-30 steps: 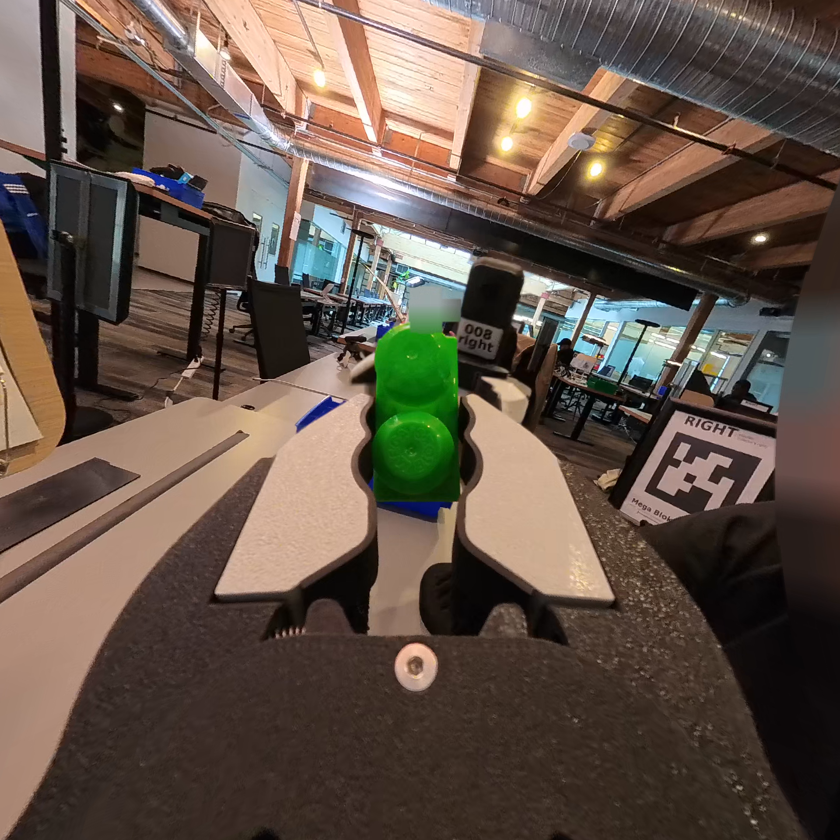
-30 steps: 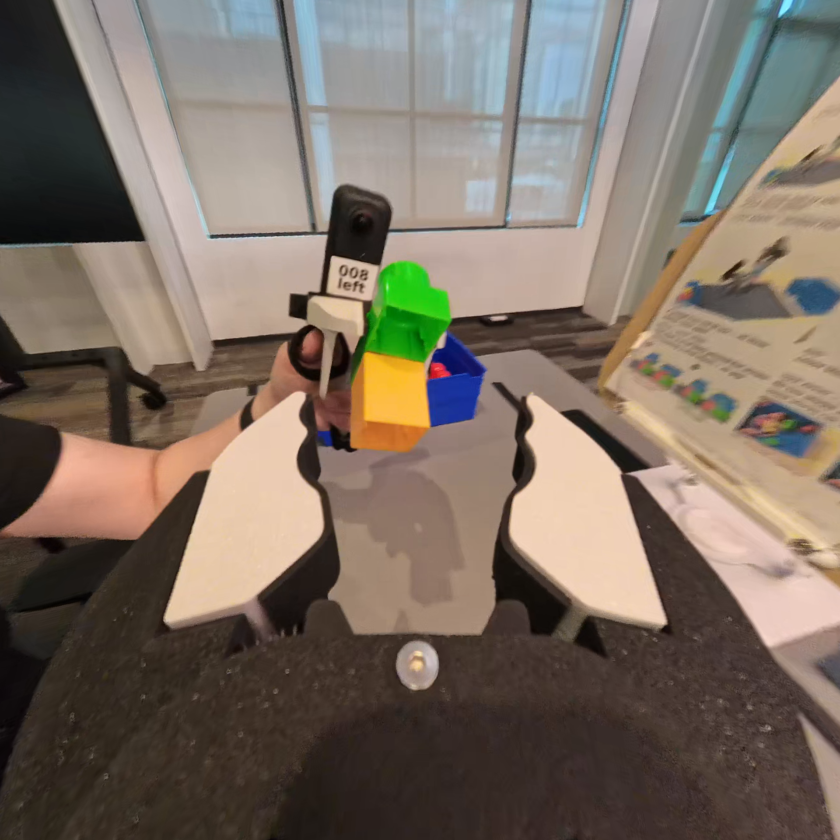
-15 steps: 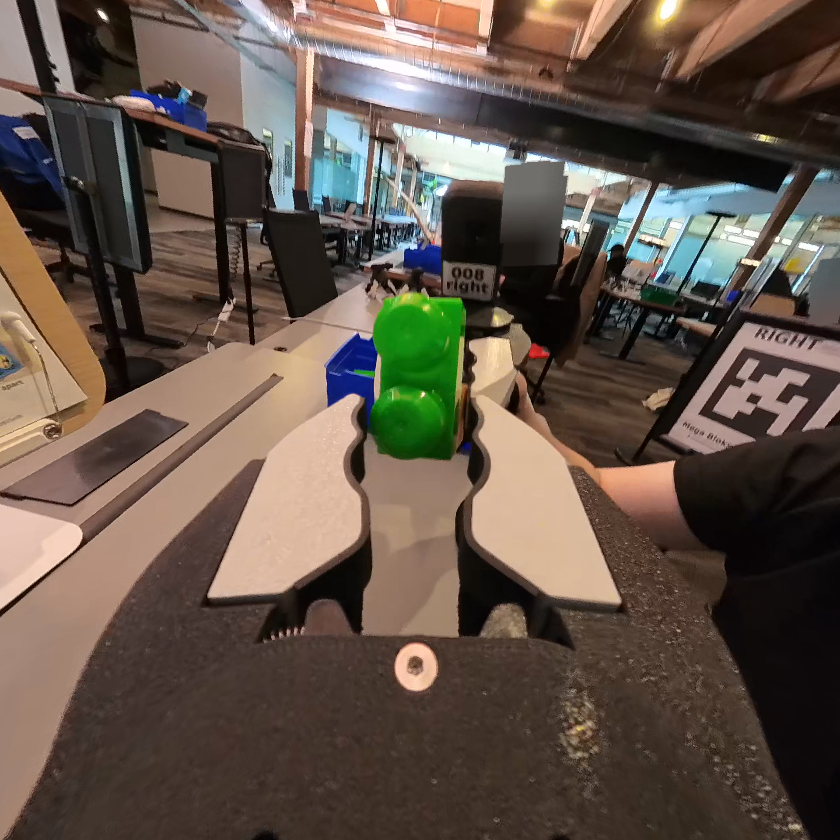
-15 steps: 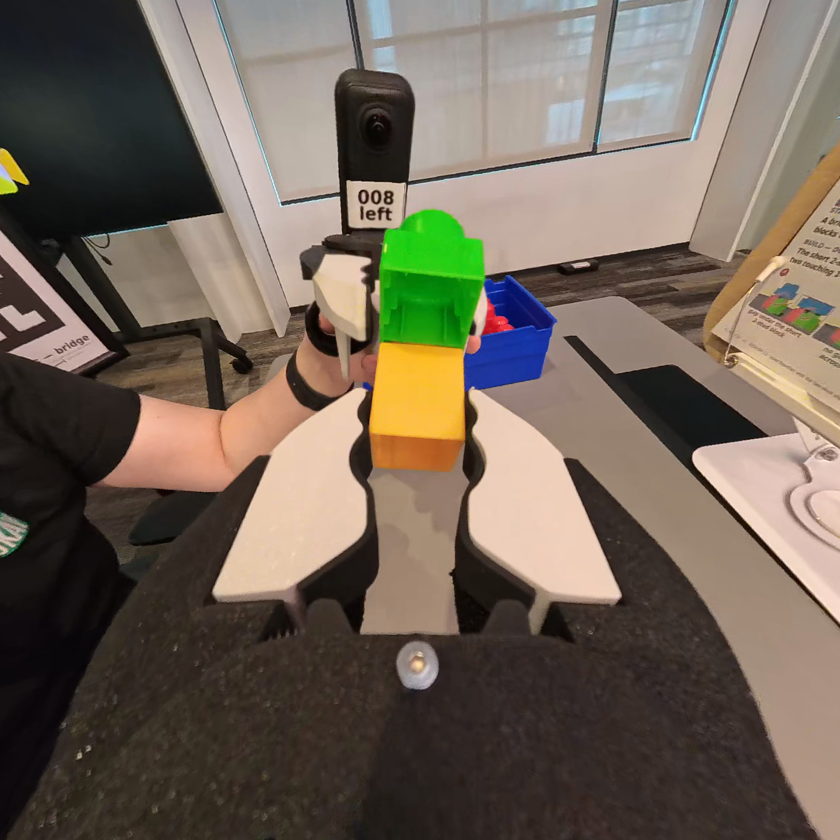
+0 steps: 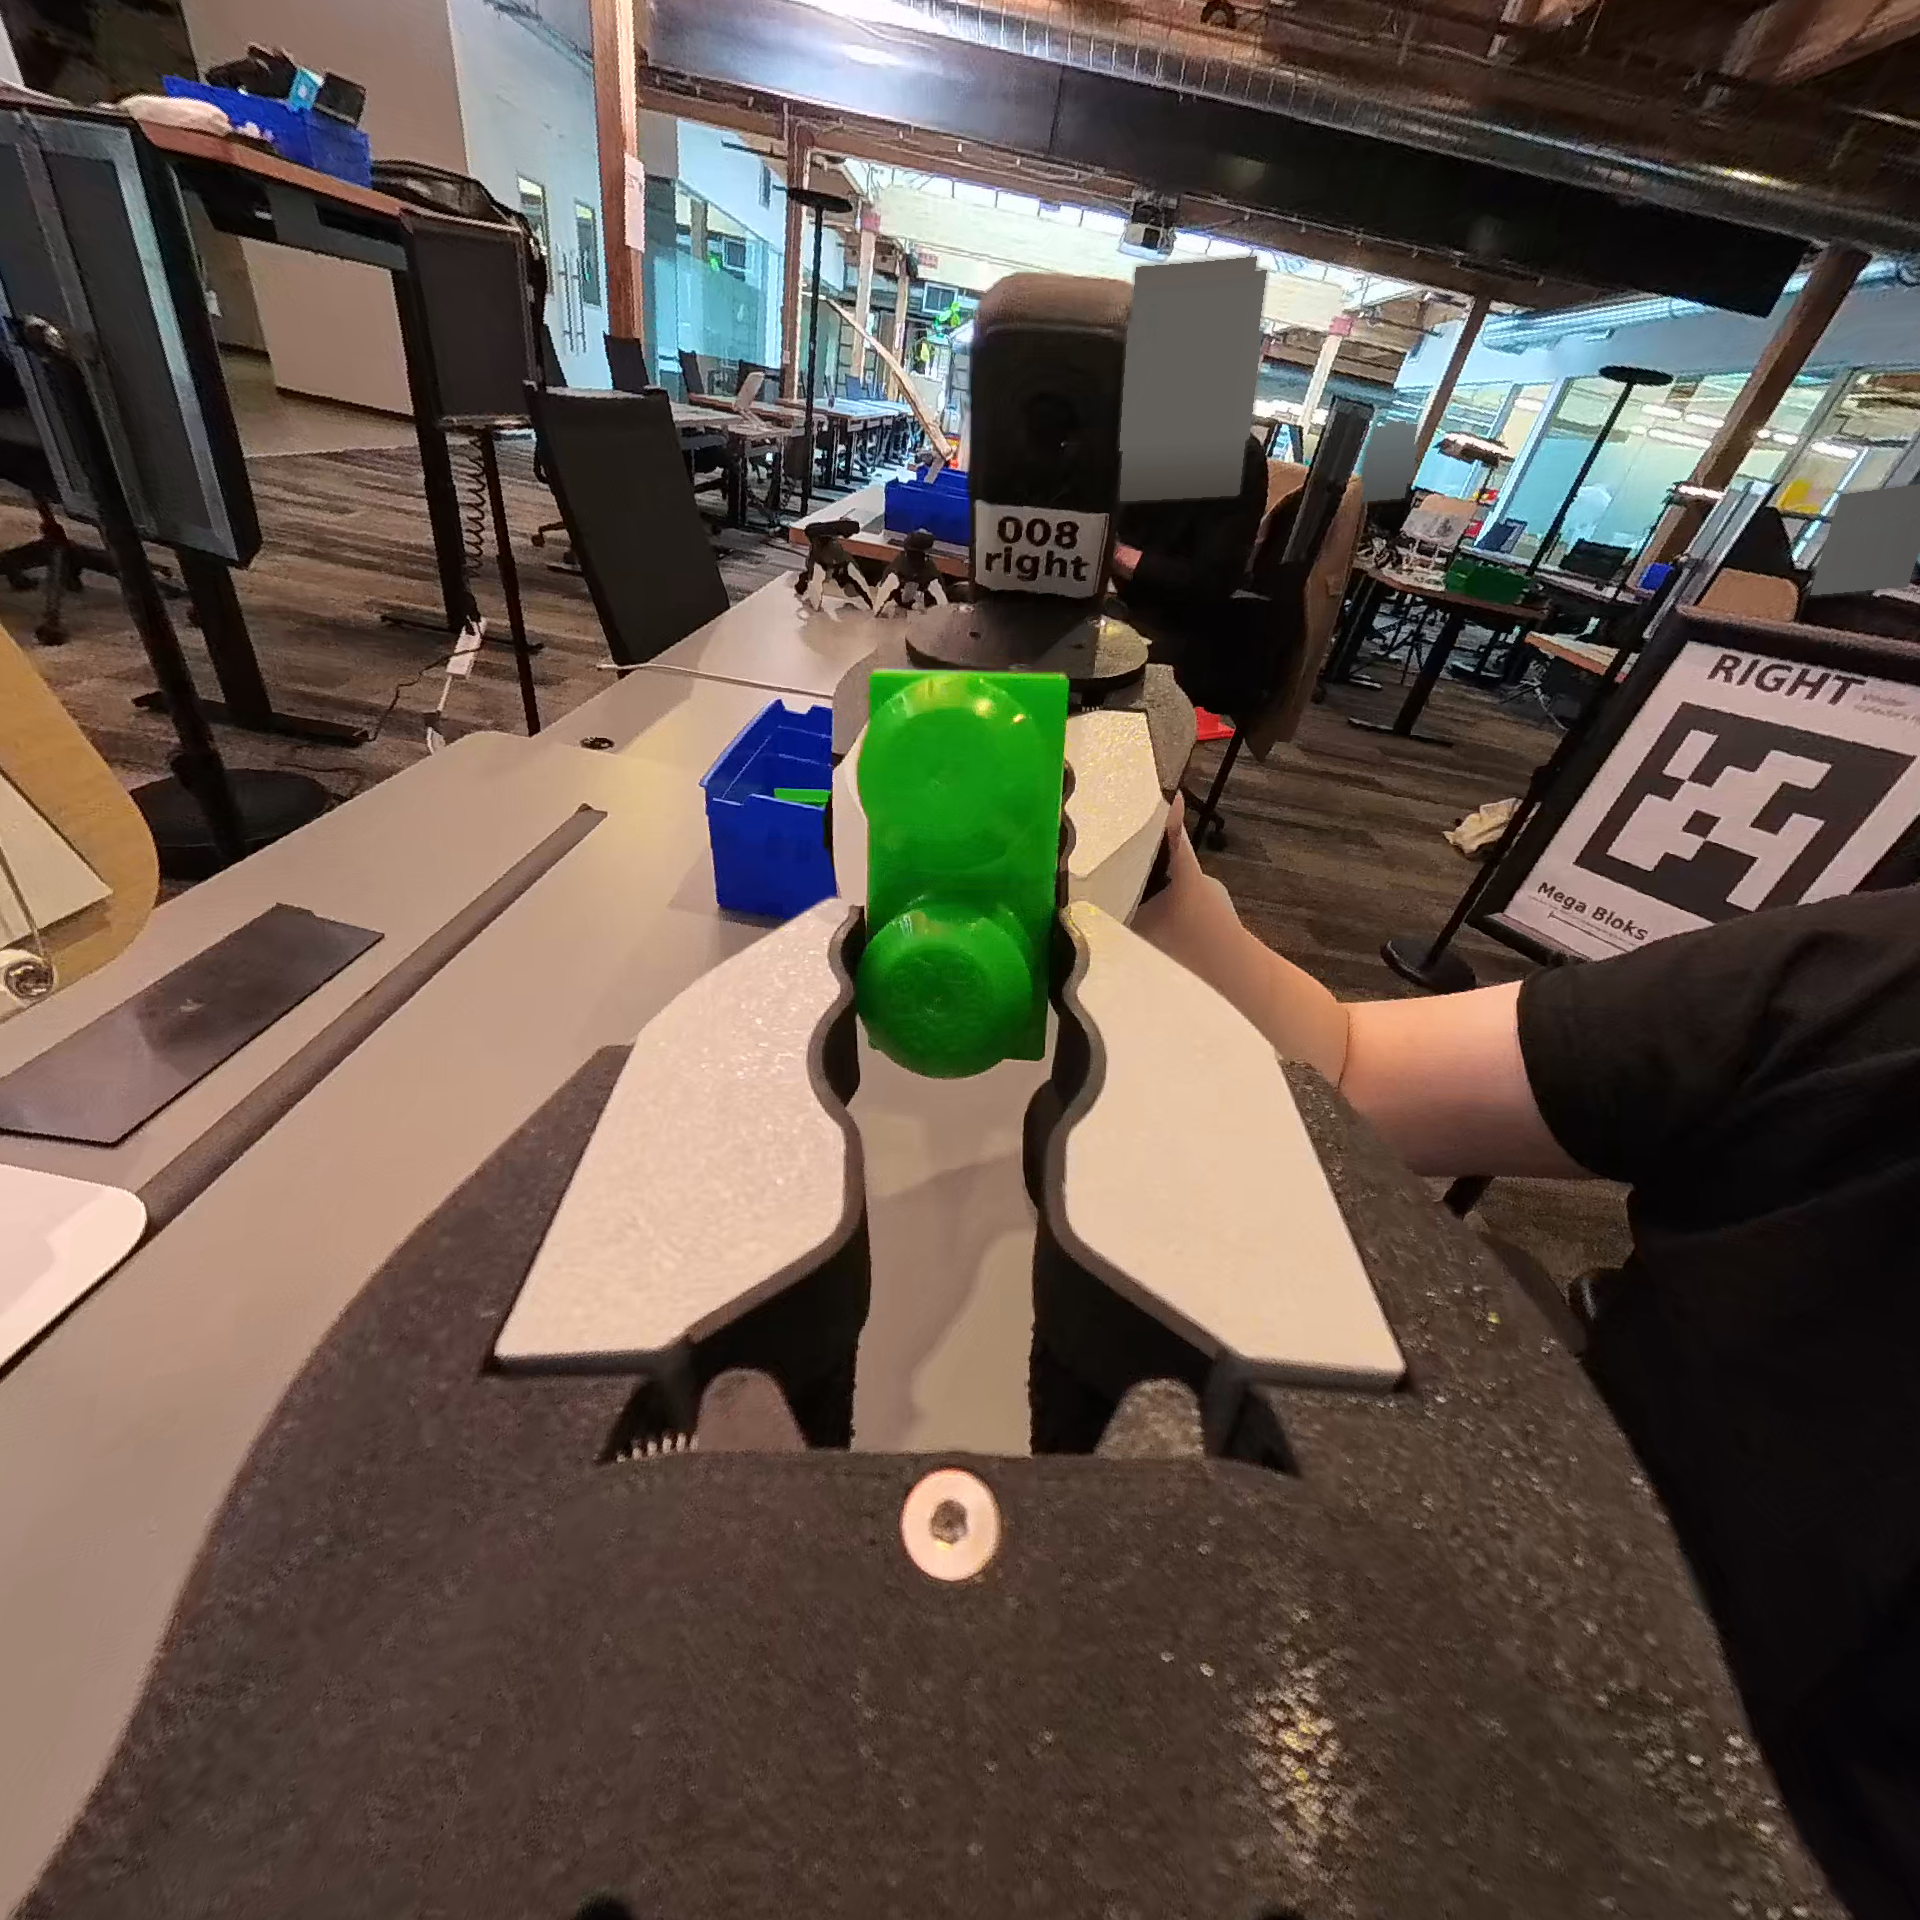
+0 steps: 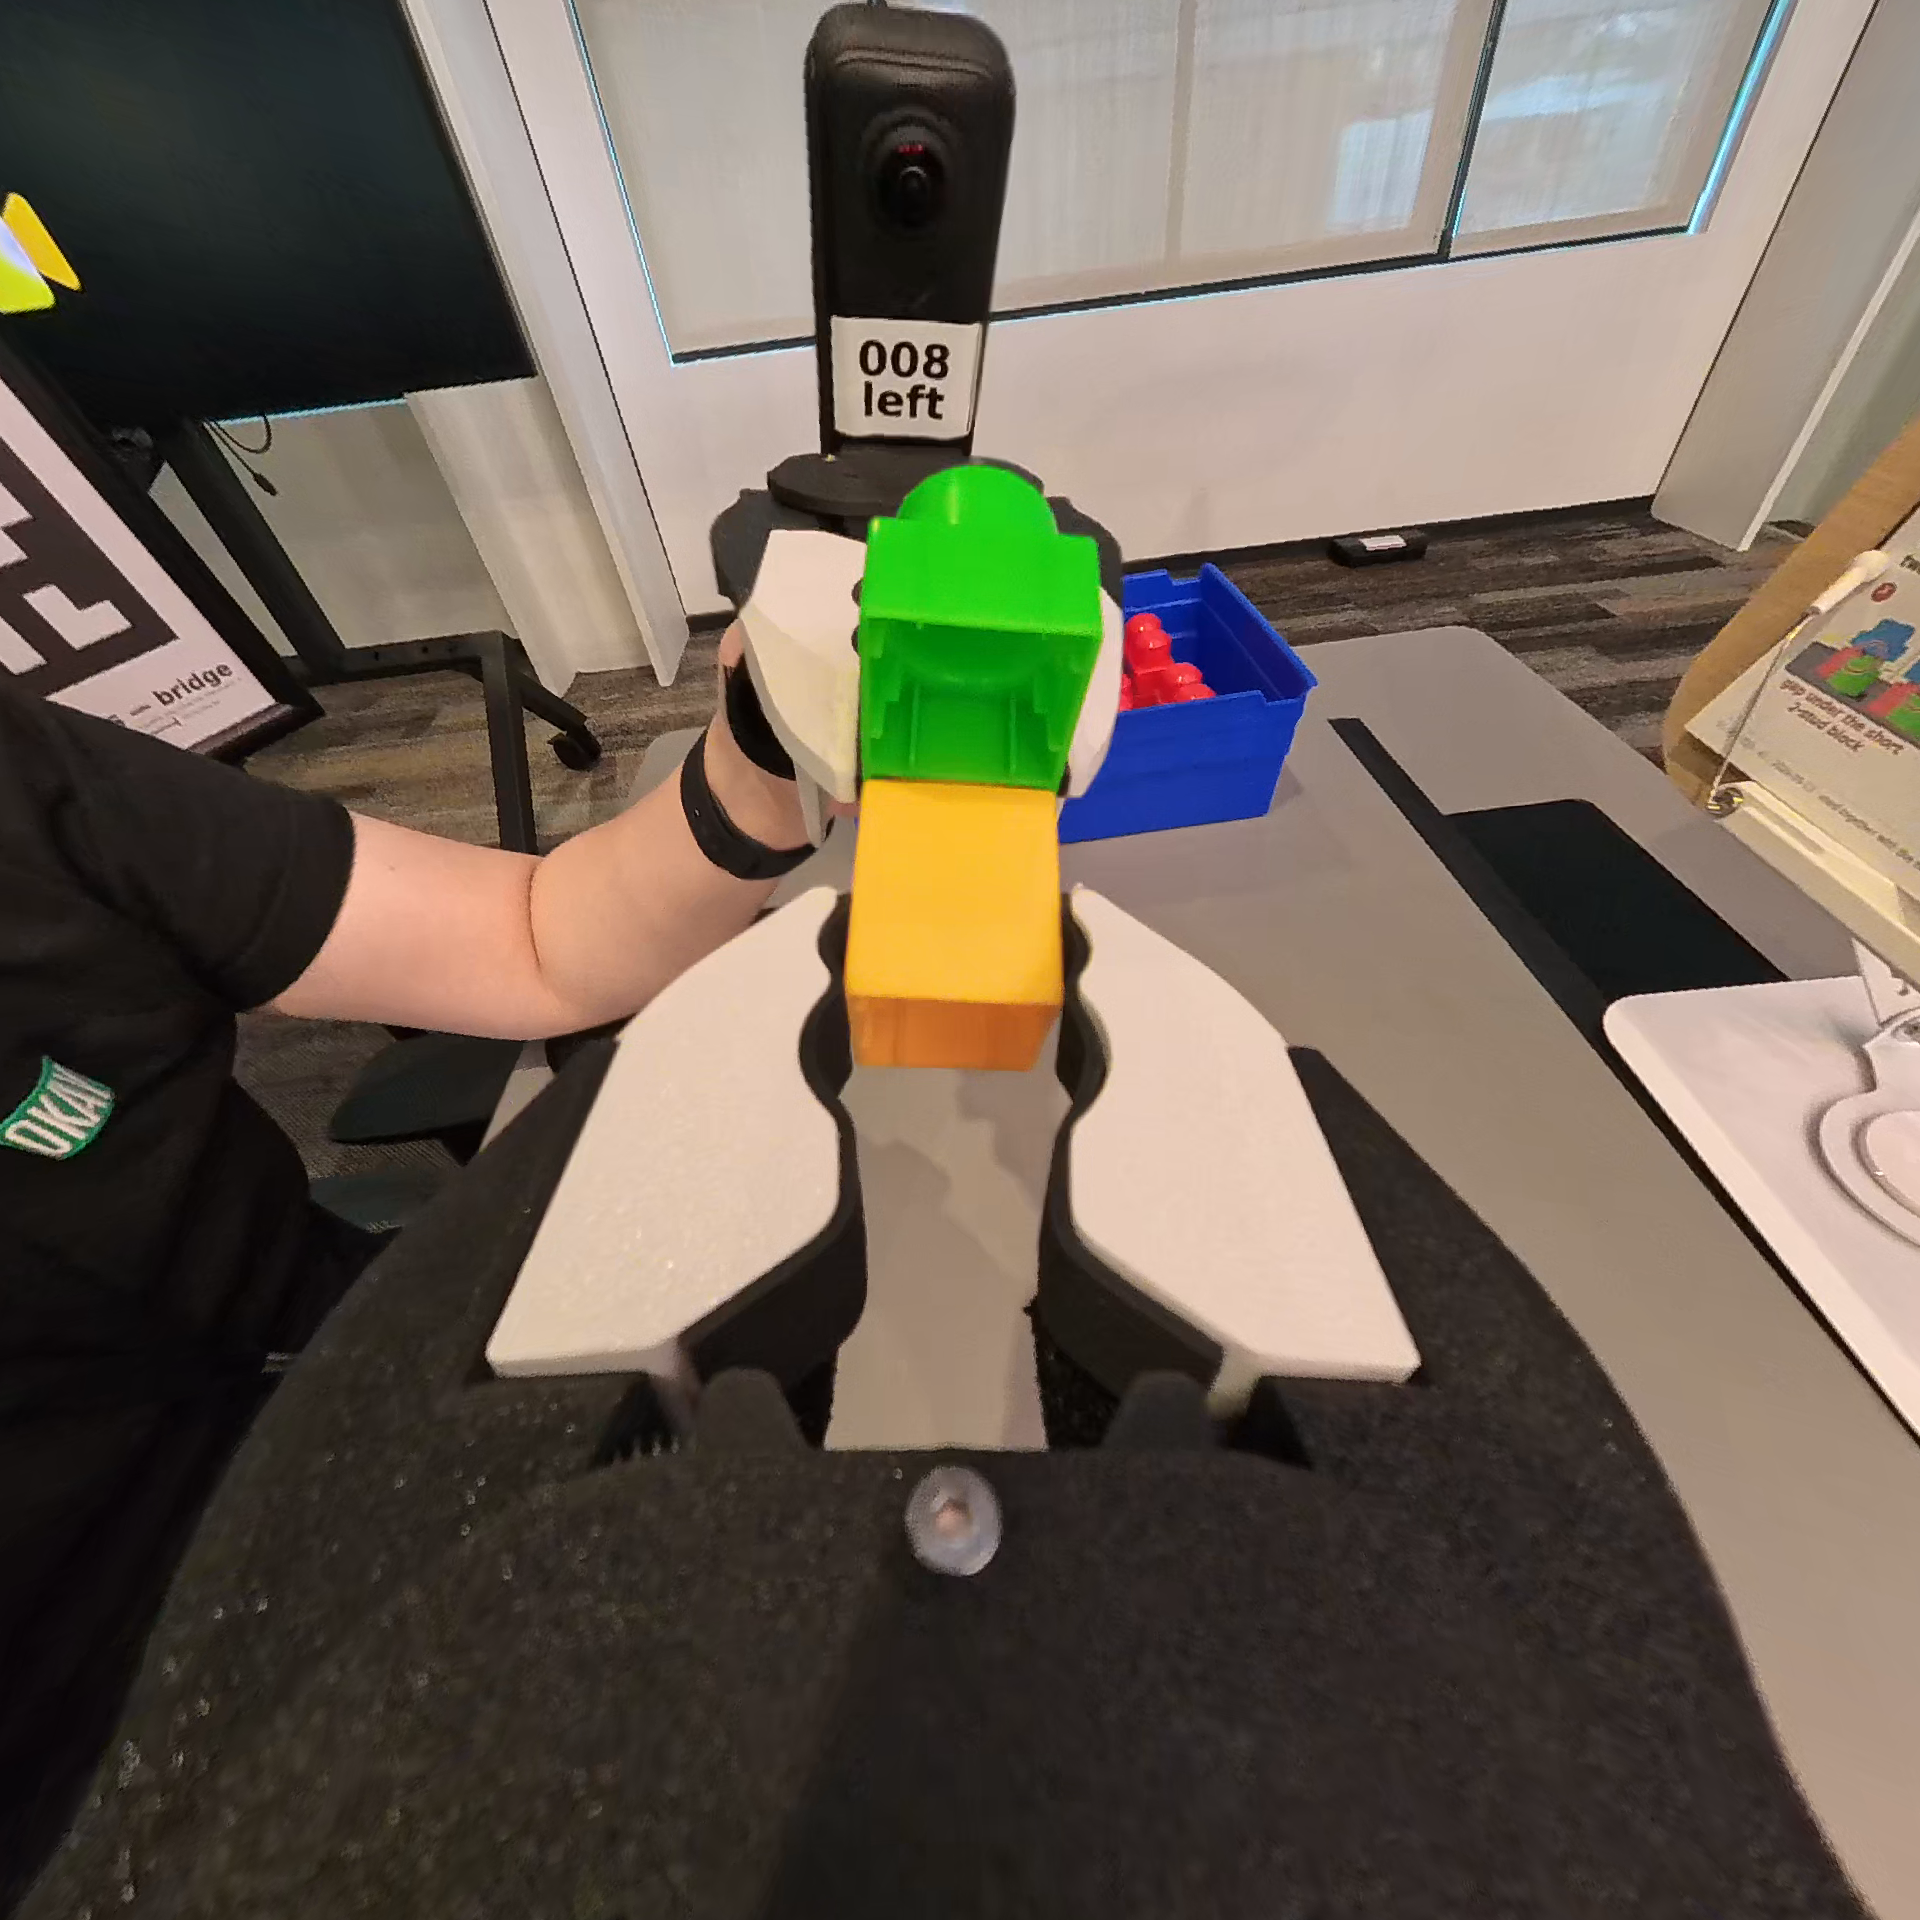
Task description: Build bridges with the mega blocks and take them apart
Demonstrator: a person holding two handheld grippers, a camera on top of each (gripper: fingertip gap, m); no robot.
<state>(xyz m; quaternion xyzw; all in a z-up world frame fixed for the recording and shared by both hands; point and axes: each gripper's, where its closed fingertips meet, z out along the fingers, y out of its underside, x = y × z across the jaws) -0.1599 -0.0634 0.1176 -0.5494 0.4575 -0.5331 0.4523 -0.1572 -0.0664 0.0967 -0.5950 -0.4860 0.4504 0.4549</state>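
Green two-stud block [image 5: 961,873] joined to a yellow-orange block [image 6: 954,940], held in the air above the grey desk [image 6: 1455,935] between two facing tongs. Studs of the green one seen only from the left wrist view, with the yellow-orange block hidden behind it; hollow green underside and the yellow-orange block shown only in the right wrist view. Left tongs [image 5: 951,997] narrowed onto the green block, pinching its sides near the lower stud. Right tongs [image 6: 954,971] drawn in around the yellow-orange block, inner edges touching its sides. Each pair visible farther off in the other's view, behind the blocks. Blue bin [image 6: 1195,717] on the desk beyond the blocks, red blocks [image 6: 1158,665] inside in the right view, a green piece showing in the left view. Instruction board [image 6: 1829,686] at the right edge; marker sign [image 5: 1735,800] standing on the floor. Compared with a second ago: right tongs, then wide apart and clear of the blocks, now closed on the yellow-orange one; the block pair now straight rather than tilted.
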